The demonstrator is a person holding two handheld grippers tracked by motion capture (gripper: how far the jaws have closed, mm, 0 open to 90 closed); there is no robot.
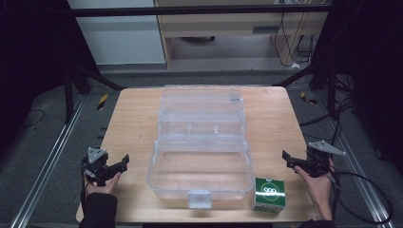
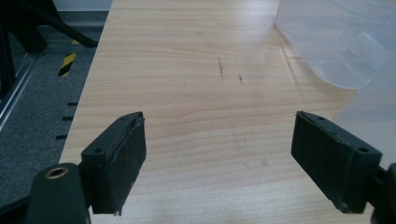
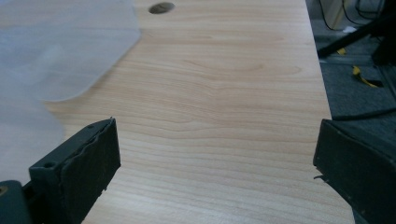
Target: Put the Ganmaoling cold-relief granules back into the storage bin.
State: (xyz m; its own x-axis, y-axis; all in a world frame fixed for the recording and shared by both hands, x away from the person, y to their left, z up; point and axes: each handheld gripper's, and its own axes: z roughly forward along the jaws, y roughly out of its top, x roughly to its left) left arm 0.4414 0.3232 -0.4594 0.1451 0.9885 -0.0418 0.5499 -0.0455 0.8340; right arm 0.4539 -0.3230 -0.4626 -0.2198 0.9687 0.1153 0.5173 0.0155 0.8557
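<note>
A clear plastic storage box (image 1: 202, 142) lies open in the middle of the wooden table (image 1: 133, 123), its lid tilted back toward the far side. A small green and white carton (image 1: 269, 194) stands at the box's near right corner. My left gripper (image 1: 118, 170) is held low at the table's near left, open, with bare wood between its jaws (image 2: 219, 154). At the near right edge my right gripper (image 1: 291, 160) is also open and holds nothing (image 3: 215, 163). The box's clear wall (image 2: 345, 51) shows at the right of the left gripper view and at the left (image 3: 51, 56) of the right gripper view.
Dark frame legs (image 1: 71, 90) stand on the grey floor at both sides of the table. Black cables (image 1: 361, 190) trail on the floor to the right. A round hole (image 3: 161, 7) is cut in the tabletop near the far right side. Yellow-black tape marks (image 1: 102, 100) lie on the floor.
</note>
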